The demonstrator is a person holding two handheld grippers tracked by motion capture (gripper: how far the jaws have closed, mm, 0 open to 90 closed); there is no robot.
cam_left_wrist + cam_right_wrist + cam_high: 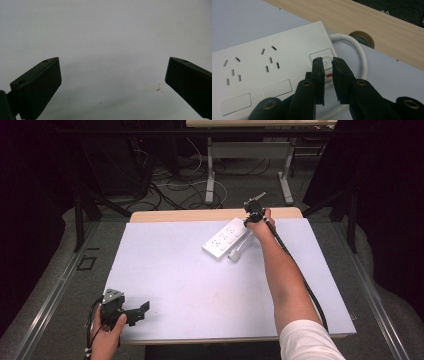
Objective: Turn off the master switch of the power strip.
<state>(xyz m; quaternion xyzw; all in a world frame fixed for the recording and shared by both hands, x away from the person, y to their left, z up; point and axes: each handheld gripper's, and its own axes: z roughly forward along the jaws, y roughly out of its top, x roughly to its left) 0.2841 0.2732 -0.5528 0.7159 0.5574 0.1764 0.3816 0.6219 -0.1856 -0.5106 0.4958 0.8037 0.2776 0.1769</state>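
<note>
Right gripper [327, 62]: fingers nearly pressed together, a narrow gap left, holding nothing, tips right over the power button [325, 61] at the cord end of the white power strip [227, 238]. The strip lies diagonally at the table's [165, 265] far side. Left gripper [131, 312]: fingers spread wide, empty, at the near-left corner, well apart from the strip.

Pale-topped table [200, 285] (wooden far edge), white power strip [226, 239] apparently flat on it.

I see most of the tabletop [190, 285] lying bare between my two hands. The only obstacles sit at the far right: a white power strip [226, 238] with its cord [362, 53] curling beside it. My right forearm [282, 275] crosses the right side.
</note>
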